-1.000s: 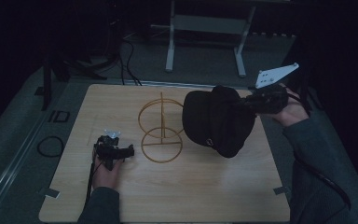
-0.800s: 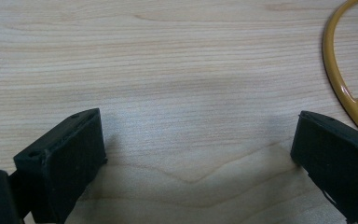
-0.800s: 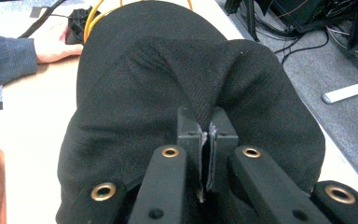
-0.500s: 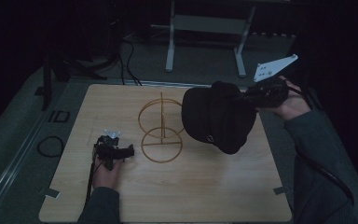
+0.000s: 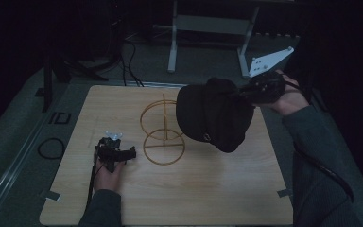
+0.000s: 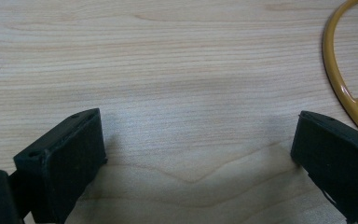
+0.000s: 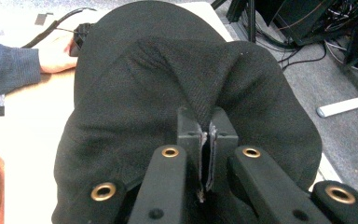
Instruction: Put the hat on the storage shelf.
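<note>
- Right gripper [image 5: 246, 93], upper right of the high view: clenched on black cap [image 5: 215, 116], held above the table [image 5: 217, 198].
- Left gripper [image 5: 131, 152], lower left: released, resting beside gold wire stand [image 5: 163, 137].

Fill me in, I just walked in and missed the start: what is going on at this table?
A person works a handheld gripper in each hand. The right gripper is shut on the fabric of a black cap, holding it in the air beside a yellow wire stand that sits on the wooden table. The cap is not on the stand yet. The left gripper rests low over the table by the stand's base ring, jaws open and holding nothing.
</note>
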Available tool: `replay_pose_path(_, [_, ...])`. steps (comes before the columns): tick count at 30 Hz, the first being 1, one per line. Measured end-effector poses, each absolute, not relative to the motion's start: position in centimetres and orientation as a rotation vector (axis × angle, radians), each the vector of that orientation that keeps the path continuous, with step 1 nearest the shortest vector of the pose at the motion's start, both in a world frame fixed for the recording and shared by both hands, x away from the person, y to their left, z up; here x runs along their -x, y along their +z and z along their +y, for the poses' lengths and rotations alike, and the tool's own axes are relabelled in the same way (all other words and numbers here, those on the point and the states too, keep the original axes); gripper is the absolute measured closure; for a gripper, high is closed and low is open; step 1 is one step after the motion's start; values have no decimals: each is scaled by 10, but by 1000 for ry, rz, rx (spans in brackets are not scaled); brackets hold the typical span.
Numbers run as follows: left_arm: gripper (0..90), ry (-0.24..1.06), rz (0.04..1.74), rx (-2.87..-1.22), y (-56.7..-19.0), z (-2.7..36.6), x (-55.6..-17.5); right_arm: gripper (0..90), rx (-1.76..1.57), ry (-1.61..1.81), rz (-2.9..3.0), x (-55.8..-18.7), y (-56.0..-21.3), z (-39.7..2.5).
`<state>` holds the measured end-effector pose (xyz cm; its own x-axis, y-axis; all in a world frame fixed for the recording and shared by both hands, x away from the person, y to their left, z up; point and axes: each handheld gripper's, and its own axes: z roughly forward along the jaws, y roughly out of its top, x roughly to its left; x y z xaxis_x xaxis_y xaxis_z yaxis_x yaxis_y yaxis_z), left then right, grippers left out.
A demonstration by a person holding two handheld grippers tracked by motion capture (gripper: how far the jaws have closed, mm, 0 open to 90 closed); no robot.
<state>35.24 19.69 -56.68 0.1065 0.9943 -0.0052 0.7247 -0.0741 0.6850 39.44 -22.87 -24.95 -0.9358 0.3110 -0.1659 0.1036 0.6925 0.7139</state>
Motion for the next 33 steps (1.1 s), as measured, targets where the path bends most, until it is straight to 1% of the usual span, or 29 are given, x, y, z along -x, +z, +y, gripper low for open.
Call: replay_pose_path(33, [24,657,1672,-1855,-567,197,-352,864,-260,1135,2626,-403,-231,-175])
